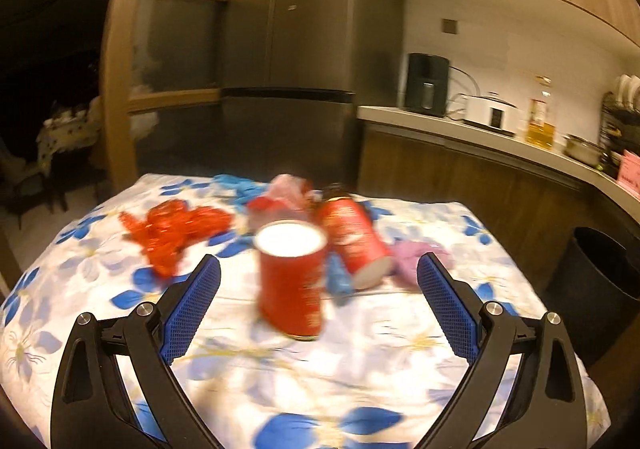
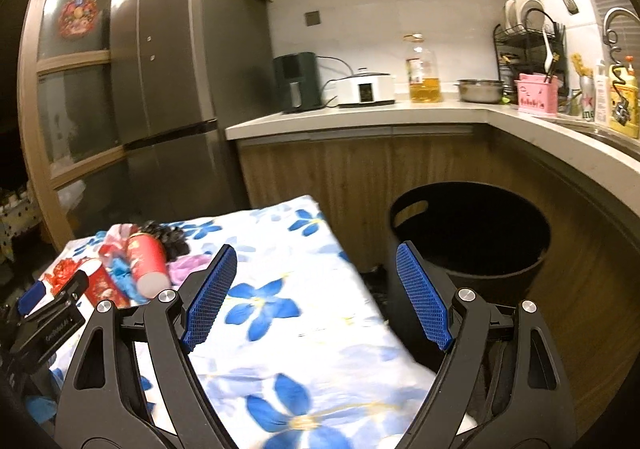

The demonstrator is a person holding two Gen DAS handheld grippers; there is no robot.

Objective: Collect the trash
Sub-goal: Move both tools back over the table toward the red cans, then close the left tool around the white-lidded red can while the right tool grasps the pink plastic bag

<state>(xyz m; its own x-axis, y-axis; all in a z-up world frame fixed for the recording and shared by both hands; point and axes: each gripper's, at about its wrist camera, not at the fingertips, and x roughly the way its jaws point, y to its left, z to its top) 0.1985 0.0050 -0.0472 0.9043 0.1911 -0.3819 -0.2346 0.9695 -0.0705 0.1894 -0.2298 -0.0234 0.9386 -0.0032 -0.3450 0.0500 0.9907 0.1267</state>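
The left gripper point(image 1: 319, 273) gapes wide around an upright red cylindrical can point(image 1: 292, 281) on the blue-flowered tablecloth point(image 1: 360, 369), pads clear of it. The right gripper point(image 2: 316, 289) also spreads wide and empty, above the cloth's edge near the black round bin point(image 2: 472, 241).

No legible text; lettering on red can point(image 1: 294, 285) perhaps too blurred

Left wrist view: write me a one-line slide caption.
Open left gripper faces an upright red can amid trash on a floral tablecloth, black bin at right.
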